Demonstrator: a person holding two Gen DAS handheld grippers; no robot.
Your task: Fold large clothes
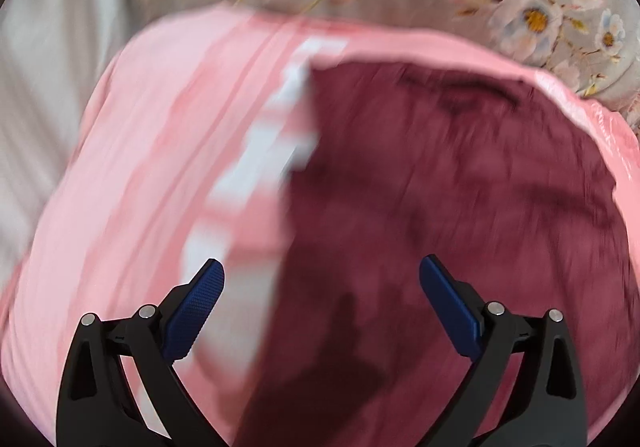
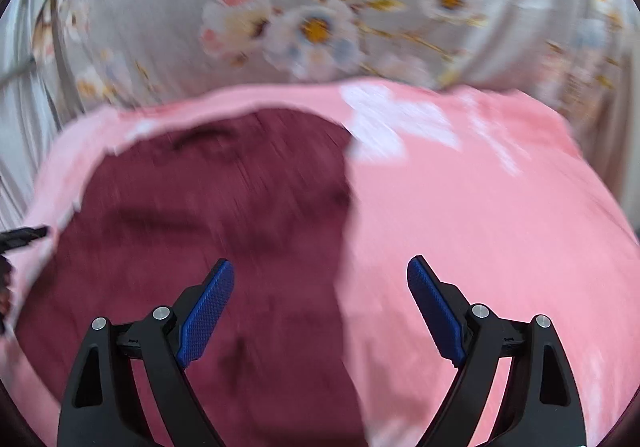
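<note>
A pink garment [image 1: 152,151] with white markings lies spread on a floral sheet; its dark maroon inner side [image 1: 460,207] shows on the right in the left wrist view. My left gripper [image 1: 320,267] is open and empty above the edge between pink and maroon. In the right wrist view the maroon part [image 2: 208,215] is on the left and the pink outer cloth [image 2: 480,215] on the right. My right gripper [image 2: 320,267] is open and empty above their border. Both views are motion-blurred.
A grey sheet with a flower print [image 2: 312,23] lies under and beyond the garment, also in the left wrist view [image 1: 536,15]. A black part of the other gripper [image 2: 24,235] shows at the left edge.
</note>
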